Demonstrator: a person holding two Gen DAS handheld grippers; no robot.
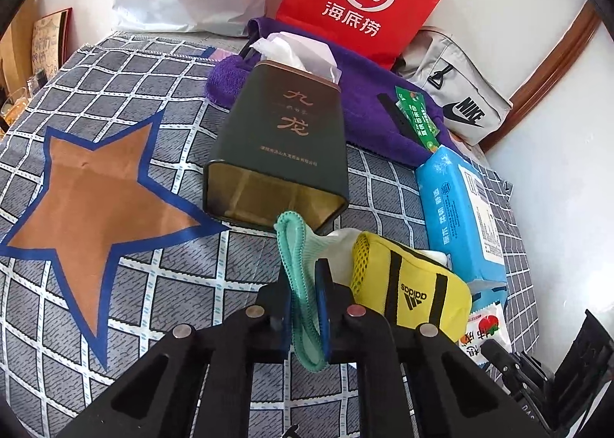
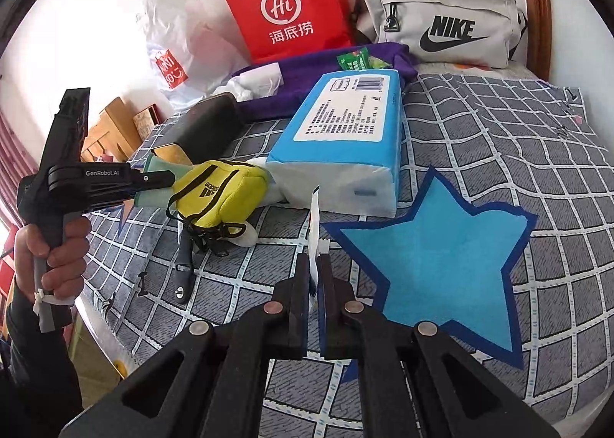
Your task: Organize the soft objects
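Crowding sock — yellow pouch, tin, tissue pk.

The white snack packet with a strawberry print lies partly hidden behind the yellow fabric Adidas pouch; its print is unreadable.

Red paper bag, dark tin
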